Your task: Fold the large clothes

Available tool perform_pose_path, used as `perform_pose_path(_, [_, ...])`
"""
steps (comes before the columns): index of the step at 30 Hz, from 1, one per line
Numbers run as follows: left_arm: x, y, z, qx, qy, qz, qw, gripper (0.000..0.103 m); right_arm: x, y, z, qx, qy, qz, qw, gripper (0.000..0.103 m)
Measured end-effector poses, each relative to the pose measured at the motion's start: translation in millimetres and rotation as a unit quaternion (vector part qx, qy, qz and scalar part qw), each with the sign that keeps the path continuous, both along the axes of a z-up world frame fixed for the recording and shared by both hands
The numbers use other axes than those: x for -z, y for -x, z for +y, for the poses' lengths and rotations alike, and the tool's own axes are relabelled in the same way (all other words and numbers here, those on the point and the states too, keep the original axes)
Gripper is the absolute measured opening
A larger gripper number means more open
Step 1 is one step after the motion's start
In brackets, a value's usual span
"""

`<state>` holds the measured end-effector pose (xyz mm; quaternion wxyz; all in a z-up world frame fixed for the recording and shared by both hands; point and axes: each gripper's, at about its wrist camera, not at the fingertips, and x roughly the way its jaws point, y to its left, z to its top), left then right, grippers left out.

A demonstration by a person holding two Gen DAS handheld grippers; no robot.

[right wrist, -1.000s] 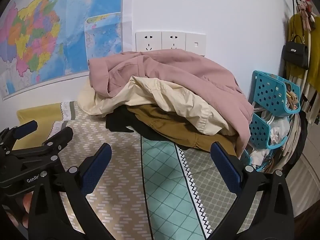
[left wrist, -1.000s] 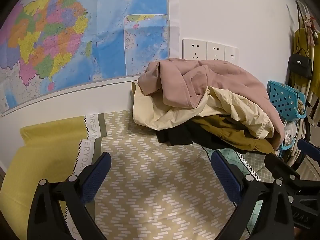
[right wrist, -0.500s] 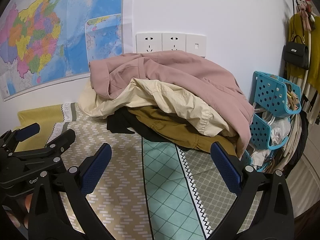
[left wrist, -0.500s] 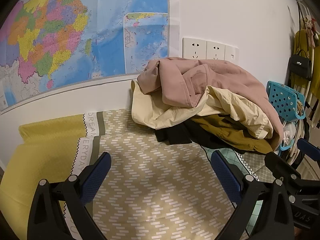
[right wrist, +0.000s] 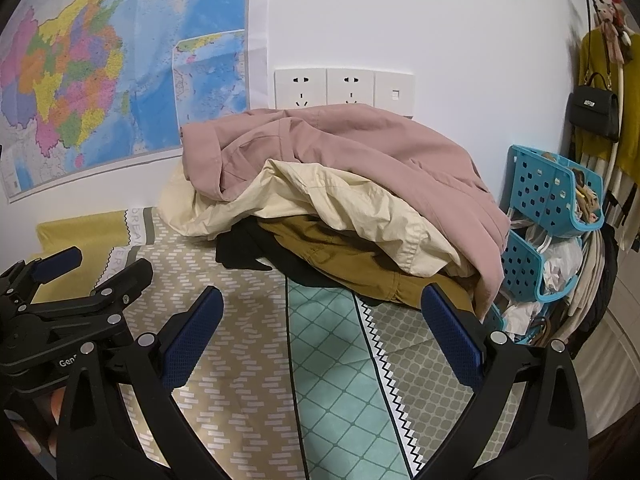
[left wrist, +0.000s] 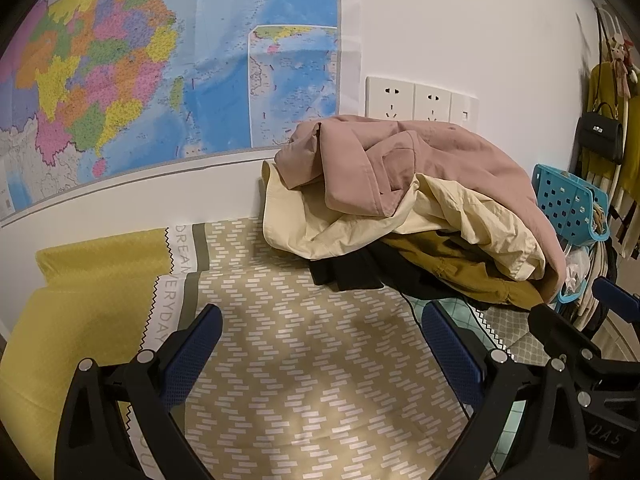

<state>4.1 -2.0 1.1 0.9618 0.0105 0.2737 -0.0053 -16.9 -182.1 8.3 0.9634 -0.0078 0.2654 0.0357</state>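
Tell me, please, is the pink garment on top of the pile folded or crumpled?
Crumpled: the pink garment drapes in loose creases over the cream garment.

Bedroom: bedsheet, clothes pile

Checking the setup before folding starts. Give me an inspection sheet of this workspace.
Surface: bed cover, patterned beige, teal and yellow panels; front area bare.
Job's things: heap by the wall, pink garment on top, cream garment under it, mustard garment and black garment at the bottom.
Clutter: nothing seen on the cover.
Grippers: left hand-held gripper open, empty; right hand-held gripper open, empty; both short of the heap.
Cables: nothing seen.
Surroundings: wall map, wall sockets, blue baskets, black handbag hanging.
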Motion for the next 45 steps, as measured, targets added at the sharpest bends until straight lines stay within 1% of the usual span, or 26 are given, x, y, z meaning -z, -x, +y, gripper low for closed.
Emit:
perform_pose_path(9, [0.4,-1.7,-0.8,0.004,-0.003,-0.001,1.0000,0.097,0.4,-0.5,0.4,-0.003,0.005,-0.004,1.000,0.098])
perform_pose_path(13, [3.3,-7.5,1.6,0.005,0.002,0.011,0.9999,0.097,-0.5,-1.4,0.8,-0.008,0.009,-0.007,1.000,0.098])
perform_pose_path(15, [3.7,-12.0,4.5,0.006,0.003,0.023,0.9997,0.097,-1.2,-2.8,0.4,-0.016,0.009,-0.006,1.000,0.098])
perform_pose_path(17, [3.5,-17.6,6.7,0.009,0.005,0.026,0.9996,0.097,-3.0,-6.8,-0.5,-0.026,0.007,-0.007,1.000,0.098])
perform_pose_path(20, [4.8,-31.6,10.1,0.017,0.003,0.057,0.9982,0.097,-7.3,-19.0,-1.4,-0.037,0.010,-0.005,0.999,0.098])
perform_pose_path(22, [3.3,-38.0,12.7,0.023,0.009,0.039,0.9989,0.097,-11.5,-28.3,-1.0,-0.044,0.016,-0.008,0.999,0.098])
perform_pose_path(24, [2.6,-46.3,15.0,0.020,0.004,0.037,0.9991,0.097,-17.9,-40.7,1.2,-0.054,0.028,-0.013,0.998,0.098])
perform_pose_path(26, [2.1,-55.5,17.5,0.020,0.010,0.039,0.9990,0.097,-23.6,-54.1,1.7,-0.063,0.037,-0.022,0.997,0.098])
perform_pose_path(27, [1.8,-59.0,17.6,0.019,0.007,0.042,0.9989,0.097,-25.8,-61.7,2.3,-0.066,0.041,-0.020,0.997,0.098])
perform_pose_path(29, [0.5,-64.3,18.3,0.020,0.015,0.038,0.9990,0.097,-29.7,-76.6,2.1,-0.072,0.042,-0.018,0.996,0.098])
perform_pose_path(31, [-0.5,-72.2,17.2,0.019,0.008,0.038,0.9991,0.097,-33.0,-87.6,4.6,-0.074,0.049,-0.020,0.996,0.098])
perform_pose_path(36, [-2.4,-87.0,17.3,0.018,0.011,0.035,0.9991,0.097,-37.1,-99.4,5.1,-0.082,0.040,-0.024,0.996,0.098])
perform_pose_path(40, [-3.2,-92.8,17.1,0.015,0.012,0.031,0.9993,0.097,-34.3,-104.9,10.6,-0.082,0.059,-0.023,0.995,0.098])
perform_pose_path(43, [-2.8,-96.7,19.3,0.014,0.016,0.032,0.9993,0.097,-33.4,-108.0,12.2,-0.085,0.060,-0.026,0.994,0.098])
perform_pose_path(45, [-1.4,-99.1,20.6,0.011,0.010,0.033,0.9993,0.097,-33.5,-111.8,13.3,-0.091,0.059,-0.030,0.994,0.098])
